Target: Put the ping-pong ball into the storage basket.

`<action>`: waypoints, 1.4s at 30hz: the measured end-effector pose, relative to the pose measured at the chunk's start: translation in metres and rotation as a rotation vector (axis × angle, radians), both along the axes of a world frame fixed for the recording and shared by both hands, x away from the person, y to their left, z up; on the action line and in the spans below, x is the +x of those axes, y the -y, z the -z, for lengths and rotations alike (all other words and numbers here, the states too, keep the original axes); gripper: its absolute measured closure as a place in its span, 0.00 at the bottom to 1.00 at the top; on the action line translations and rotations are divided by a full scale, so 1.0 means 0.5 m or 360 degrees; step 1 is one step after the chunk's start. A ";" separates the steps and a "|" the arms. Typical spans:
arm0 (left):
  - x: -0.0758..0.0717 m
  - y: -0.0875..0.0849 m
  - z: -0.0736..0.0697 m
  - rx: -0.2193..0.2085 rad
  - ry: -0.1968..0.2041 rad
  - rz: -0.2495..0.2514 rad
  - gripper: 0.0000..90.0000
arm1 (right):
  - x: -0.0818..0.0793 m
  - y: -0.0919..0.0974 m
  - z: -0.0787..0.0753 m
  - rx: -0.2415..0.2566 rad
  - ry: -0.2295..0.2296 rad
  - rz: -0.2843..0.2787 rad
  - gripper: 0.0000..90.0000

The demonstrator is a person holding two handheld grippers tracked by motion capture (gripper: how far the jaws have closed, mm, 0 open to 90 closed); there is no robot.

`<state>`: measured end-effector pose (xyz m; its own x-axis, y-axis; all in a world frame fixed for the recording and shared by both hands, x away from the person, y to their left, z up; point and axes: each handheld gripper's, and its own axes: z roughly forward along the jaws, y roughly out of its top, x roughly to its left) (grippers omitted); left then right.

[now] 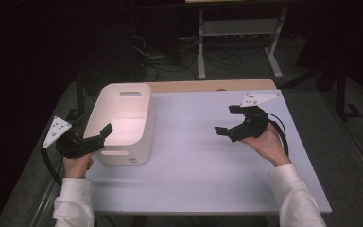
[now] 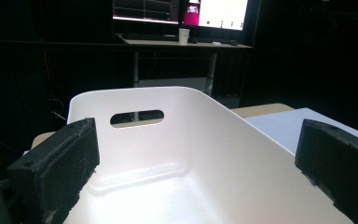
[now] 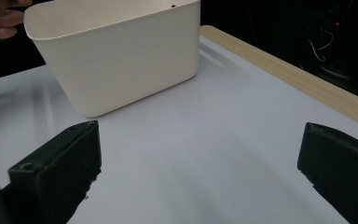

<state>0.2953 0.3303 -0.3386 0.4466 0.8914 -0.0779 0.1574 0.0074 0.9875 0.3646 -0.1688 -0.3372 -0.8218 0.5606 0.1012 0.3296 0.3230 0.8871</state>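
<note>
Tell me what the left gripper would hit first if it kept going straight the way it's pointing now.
Most likely the white bin. The left gripper, jaws open, points over the near rim into it, so the bin's floor or its far wall with the handle slot comes first; depth is unclear.

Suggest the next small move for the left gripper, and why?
Probably ease the left gripper forward and down so its jaws straddle the near rim of the white bin, then close. The jaws stand wide open at that rim, holding nothing, and the bin looks empty inside.
</note>
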 end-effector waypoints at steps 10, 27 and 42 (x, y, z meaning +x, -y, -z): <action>-0.001 0.001 -0.001 -0.0020 0.0006 -0.0005 0.00 | -0.017 0.021 0.016 0.0004 0.0020 0.0041 0.00; -0.001 0.003 -0.001 -0.0016 0.0009 0.0000 0.00 | -0.046 0.065 0.050 0.0059 0.0082 0.0134 0.00; -0.001 0.004 0.000 -0.0013 0.0004 0.0003 0.00 | -0.065 0.097 0.080 0.0097 0.0086 0.0217 0.00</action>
